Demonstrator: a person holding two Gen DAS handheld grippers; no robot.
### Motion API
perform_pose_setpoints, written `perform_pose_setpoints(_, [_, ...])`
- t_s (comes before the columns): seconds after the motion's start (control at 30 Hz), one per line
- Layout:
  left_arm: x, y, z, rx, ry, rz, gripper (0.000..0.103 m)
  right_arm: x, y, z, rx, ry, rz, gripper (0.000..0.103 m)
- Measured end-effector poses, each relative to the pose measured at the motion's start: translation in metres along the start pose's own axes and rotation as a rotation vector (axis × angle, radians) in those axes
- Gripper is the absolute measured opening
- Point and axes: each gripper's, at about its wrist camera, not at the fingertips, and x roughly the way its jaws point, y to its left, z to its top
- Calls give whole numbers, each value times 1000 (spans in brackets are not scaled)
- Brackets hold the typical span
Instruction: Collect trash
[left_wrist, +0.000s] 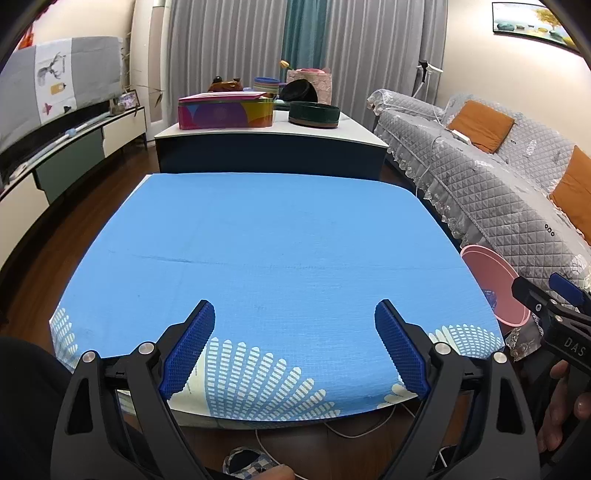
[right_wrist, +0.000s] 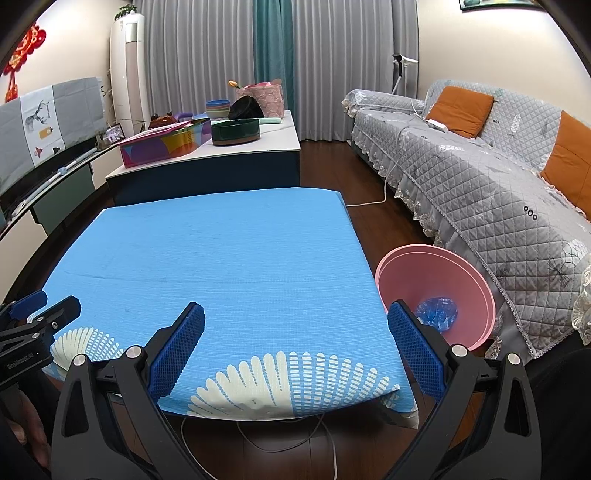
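At the near edge of the worktop (left_wrist: 280, 251), draped in a blue cloth with white fan prints, both tools hung just short of the surface with nothing between them. At about seven o'clock in the left wrist view sat the left gripper (left_wrist: 294, 314), its fingers (left_wrist: 190, 349) spread wide and empty. The cloth ahead of it looked bare all the way to twelve o'clock, where a second table (left_wrist: 271, 138) carried a colourful box (left_wrist: 225, 112) and a dark green bowl (left_wrist: 314, 114). Further right, the right gripper (right_wrist: 295, 317) also stood wide open and held nothing. At three o'clock from it, off the worktop's right edge and beside the quilted sofa (right_wrist: 498, 177), a pink bin (right_wrist: 436, 295) tilted its mouth toward the camera, with a crumpled blue wrapper (right_wrist: 437, 314) (the only trash I could make out) lying at its bottom.

The risks seemed small but real. The bin leaned, so a careless nudge from the right gripper's outer finger, which sat close to its rim in that view, could have tipped it and spilled the wrapper onto the floor. Cables (right_wrist: 325, 435) trailed under the near edge and might have snagged a lowered tool. A scrap hidden outside both views could also have gone uncollected.
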Motion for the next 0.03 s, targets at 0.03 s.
perform_pose_setpoints(0.03, [0,0,0,-1,0,0,86,0,0,0,0,0,-1,98])
